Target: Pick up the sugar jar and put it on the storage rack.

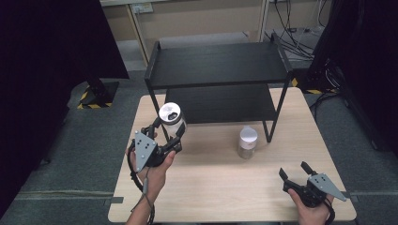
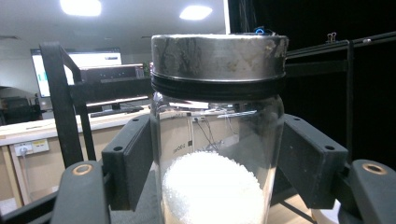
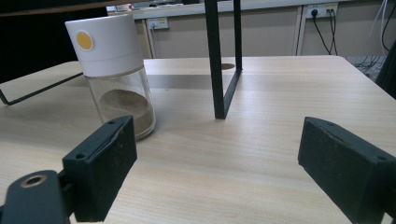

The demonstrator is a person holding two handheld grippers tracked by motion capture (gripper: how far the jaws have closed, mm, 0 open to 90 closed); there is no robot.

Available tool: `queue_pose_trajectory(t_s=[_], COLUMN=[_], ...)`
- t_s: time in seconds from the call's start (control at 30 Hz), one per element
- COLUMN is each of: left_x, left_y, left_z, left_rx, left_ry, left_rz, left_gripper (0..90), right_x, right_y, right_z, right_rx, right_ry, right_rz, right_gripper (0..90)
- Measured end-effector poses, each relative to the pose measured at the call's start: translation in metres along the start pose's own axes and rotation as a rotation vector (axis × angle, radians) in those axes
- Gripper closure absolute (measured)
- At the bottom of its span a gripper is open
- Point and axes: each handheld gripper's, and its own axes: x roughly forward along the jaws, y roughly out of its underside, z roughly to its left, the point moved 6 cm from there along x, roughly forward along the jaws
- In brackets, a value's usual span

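We count two jars, two grippers and one black two-tier metal rack (image 1: pixel 220 65) on a pale wood-grain table (image 1: pixel 225 187). Our left gripper (image 1: pixel 167 131) is clamped on the glass jar (image 1: pixel 172 120), a clear cylinder with a metal lid, part full of white granules; it is held in the air over the table's left side, long axis upright, lid up. The second jar (image 1: pixel 247 142), glass with a white cap and brown powder, stands near the rack's leg. Our right gripper (image 1: pixel 295 170) rests low with jaws wide apart, gripping nothing.
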Motion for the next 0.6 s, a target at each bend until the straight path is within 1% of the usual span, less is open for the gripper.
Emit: queue_pose_trajectory(t_s=[0.3, 0.37, 0.4, 0.6], left_x=[0.009, 0.011, 0.013, 0.019], left_y=[-0.024, -0.026, -0.032, -0.044], left_z=[0.001, 0.001, 0.003, 0.008], left_rx=[0.015, 0.014, 0.013, 0.003], left_ry=[-0.039, -0.042, -0.046, -0.054], left_rz=[-0.021, -0.023, -0.027, -0.030], left_gripper=[30.4, 30.4, 30.4, 30.4], right_x=[0.000, 0.000, 0.000, 0.000], right_y=[0.000, 0.000, 0.000, 0.000], right_z=[0.000, 0.000, 0.000, 0.000], right_rx=[0.001, 0.000, 0.000, 0.002], right_ry=[0.000, 0.000, -0.001, -0.001], right_rz=[0.000, 0.000, 0.000, -0.001], right_gripper=[11.9, 11.9, 11.9, 11.9])
